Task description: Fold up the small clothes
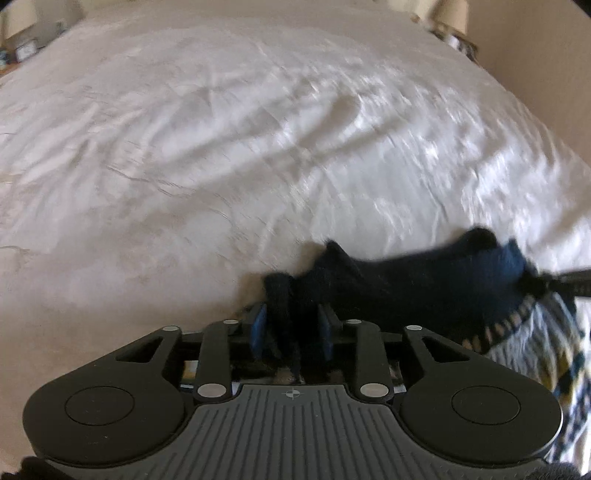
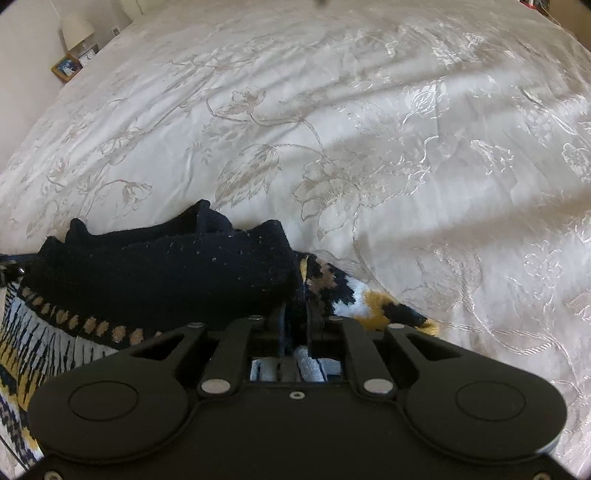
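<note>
Sweater (image 2: 166, 266), a small knit with a navy band and a patterned white, yellow and black body, hangs bunched between the two tools at the near edge of the bed (image 2: 332, 129). Left tool (image 1: 291, 325): the blue pads stand slightly apart, a dark fold of the knit runs between them, and the pads do not appear to press on it. Right tool (image 2: 295, 321): the jaws stand nearly together with the knit edge between them; whether the fabric is gripped cannot be told. The long axis of the sweater runs sideways from one tool to the other, so each hand sits at one end, equally near. Beyond the sweater lies the white embroidered bedspread, bare. A lamp (image 2: 75, 29) stands at the far corner.
</note>
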`<state>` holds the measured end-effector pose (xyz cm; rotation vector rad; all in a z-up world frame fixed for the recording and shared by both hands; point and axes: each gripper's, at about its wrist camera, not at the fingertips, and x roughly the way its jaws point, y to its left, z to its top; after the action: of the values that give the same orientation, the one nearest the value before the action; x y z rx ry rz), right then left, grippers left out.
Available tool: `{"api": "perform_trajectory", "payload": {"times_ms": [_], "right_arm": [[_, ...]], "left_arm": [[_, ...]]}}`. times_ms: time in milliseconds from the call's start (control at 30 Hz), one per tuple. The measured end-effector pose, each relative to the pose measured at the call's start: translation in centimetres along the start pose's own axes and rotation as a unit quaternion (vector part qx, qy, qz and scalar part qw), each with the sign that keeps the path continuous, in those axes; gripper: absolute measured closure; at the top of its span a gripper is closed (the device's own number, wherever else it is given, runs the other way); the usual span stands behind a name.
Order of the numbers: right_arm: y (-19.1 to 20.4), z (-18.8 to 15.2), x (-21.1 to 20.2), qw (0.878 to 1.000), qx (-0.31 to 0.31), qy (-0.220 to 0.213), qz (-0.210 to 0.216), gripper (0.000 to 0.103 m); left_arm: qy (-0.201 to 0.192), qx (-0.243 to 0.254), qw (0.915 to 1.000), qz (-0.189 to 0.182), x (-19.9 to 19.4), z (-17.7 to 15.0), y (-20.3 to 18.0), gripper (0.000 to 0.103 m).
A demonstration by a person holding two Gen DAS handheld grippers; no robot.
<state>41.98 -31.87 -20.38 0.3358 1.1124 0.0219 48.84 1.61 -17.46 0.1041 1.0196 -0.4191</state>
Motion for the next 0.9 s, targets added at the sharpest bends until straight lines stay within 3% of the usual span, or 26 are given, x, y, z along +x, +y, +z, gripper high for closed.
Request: {"api": "perform_trajectory", "payload": {"times_ms": [100,200,300,500,700,767,833,900], "right_arm": [[-0.1,-0.1,-0.9,1.0,0.008,-0.013,0.002,0.073],[-0.6,-0.3,-2.6,0.999,0.029,-0.039,-0.002,0.07],[-0.8,-1.2,-4.9,0.997,0.044,-0.061,0.01,0.064],[-0.2,-5.0,-7.2,0.997,0.038,-0.056,0.02,0.059],[0.0,-7.7,-8.1,0.998,0.041,-0.045,0.017,0.059],[-0.1,-8.0,-8.3,0.998,0.046,-0.045,0.017,0.059],[-0.2,-8.0,-8.3,0.997,0.049,-0.047,0.019,0.059],[-0.2,-7.9,-8.2,0.998,0.047,-0.048,0.02,0.058]], "left_arm": [[-0.013,-0.028,0.9994,0.014,-2.1,-0.1,1.1,0.067],[-0.015,-0.052,0.9985,0.005,-4.2,-1.4,2.0,0.056],[-0.007,-0.057,0.9983,-0.006,-5.9,-3.7,1.8,0.051],[0.027,-0.059,0.9976,-0.024,-6.4,-8.2,0.2,0.05],[0.022,-0.06,0.9975,-0.03,-5.5,-7.8,-0.3,0.051],[0.026,-0.057,0.9977,-0.027,-5.3,-7.5,-0.8,0.058],[0.032,-0.058,0.9976,-0.022,-5.0,-7.4,-1.2,0.082],[0.037,-0.059,0.997,-0.033,-4.9,-7.6,-1.4,0.099]]}}
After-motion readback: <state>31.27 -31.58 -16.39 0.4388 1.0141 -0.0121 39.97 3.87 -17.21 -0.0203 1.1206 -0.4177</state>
